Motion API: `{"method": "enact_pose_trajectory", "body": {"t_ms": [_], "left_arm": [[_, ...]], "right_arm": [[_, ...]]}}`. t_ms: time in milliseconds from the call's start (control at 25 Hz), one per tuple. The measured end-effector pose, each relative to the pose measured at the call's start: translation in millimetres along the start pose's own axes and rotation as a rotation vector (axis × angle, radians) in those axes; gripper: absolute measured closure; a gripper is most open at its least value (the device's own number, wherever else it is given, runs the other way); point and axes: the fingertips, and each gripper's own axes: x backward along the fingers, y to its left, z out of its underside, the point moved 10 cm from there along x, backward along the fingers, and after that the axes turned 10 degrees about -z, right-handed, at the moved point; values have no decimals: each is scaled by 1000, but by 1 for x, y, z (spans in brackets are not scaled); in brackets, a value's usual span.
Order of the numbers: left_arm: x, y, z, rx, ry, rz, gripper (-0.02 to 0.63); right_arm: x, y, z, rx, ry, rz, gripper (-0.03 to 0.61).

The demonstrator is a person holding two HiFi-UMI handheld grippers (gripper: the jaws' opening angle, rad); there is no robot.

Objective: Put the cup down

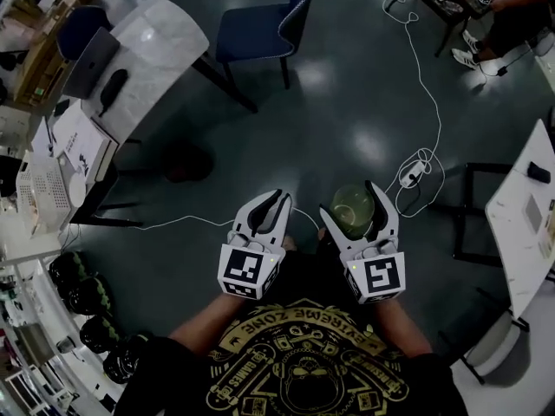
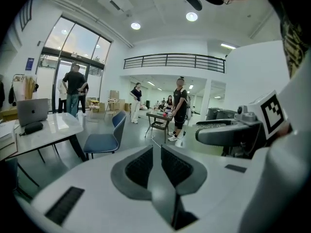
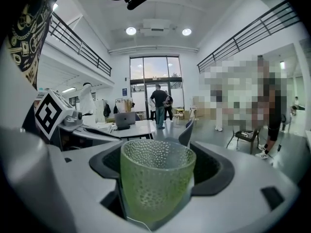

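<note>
T-shirt [image 1: 303, 354]: yellow print on black, the arc reads "EXTREME ZONE". A smaller word left of the emblem is probably "GAMES". The rest of the small lettering is too fine to read. The same print shows in the left gripper view [image 2: 294, 38] and the right gripper view [image 3: 26, 18], cut off and unreadable.

Marker cubes on the left gripper [image 1: 273, 202] and right gripper [image 1: 351, 199]: black-and-white square code patterns, no letters or digits.

Blue wall sign [image 2: 30, 63] beside the glass doors: text too small to read. It also shows in the right gripper view [image 3: 125, 91], again illegible.

Laptop [image 2: 32, 111] on the table: there is a mark on the lid, but no brand can be made out.
</note>
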Motion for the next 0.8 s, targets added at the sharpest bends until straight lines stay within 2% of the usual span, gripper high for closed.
{"method": "enact_pose_trajectory", "body": {"t_ms": [360, 520, 800], "left_arm": [[-77, -80, -36, -109, 7, 151, 551], [-107, -119, -53, -174, 4, 231, 551], [-151, -186, -84, -279, -19, 346, 551]], "right_arm": [[53, -81, 5, -50, -53, 142, 183], [80, -117, 1, -70, -73, 234, 183], [130, -165, 5, -98, -196, 345, 183]]}}
